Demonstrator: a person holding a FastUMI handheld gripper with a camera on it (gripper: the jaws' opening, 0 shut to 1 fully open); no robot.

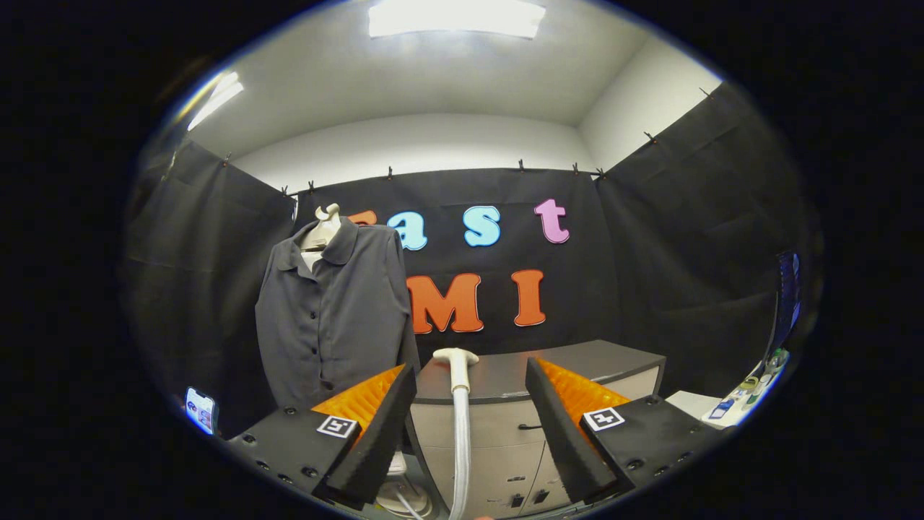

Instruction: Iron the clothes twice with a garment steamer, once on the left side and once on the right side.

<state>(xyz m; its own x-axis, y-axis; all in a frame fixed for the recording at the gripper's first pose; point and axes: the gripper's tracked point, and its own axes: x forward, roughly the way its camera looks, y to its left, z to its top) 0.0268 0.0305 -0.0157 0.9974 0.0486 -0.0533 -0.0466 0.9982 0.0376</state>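
A dark grey buttoned shirt [333, 318] hangs on a pale mannequin form [322, 228] against the black booth wall, beyond and to the left of the fingers, beside a grey cabinet with a dark tabletop [577, 361]. The garment steamer [458, 404] stands upright just ahead, its white head and hose rising between the 2 fingers without touching them. The hand-held gripper [471, 401] is spread wide and holds nothing.

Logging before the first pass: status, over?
Gripper open, fingers either side of the steamer wand, not pressing it. Grey shirt hanging beyond the fingers, untouched. Cabinet beside the shirt; nothing between wand and shirt.
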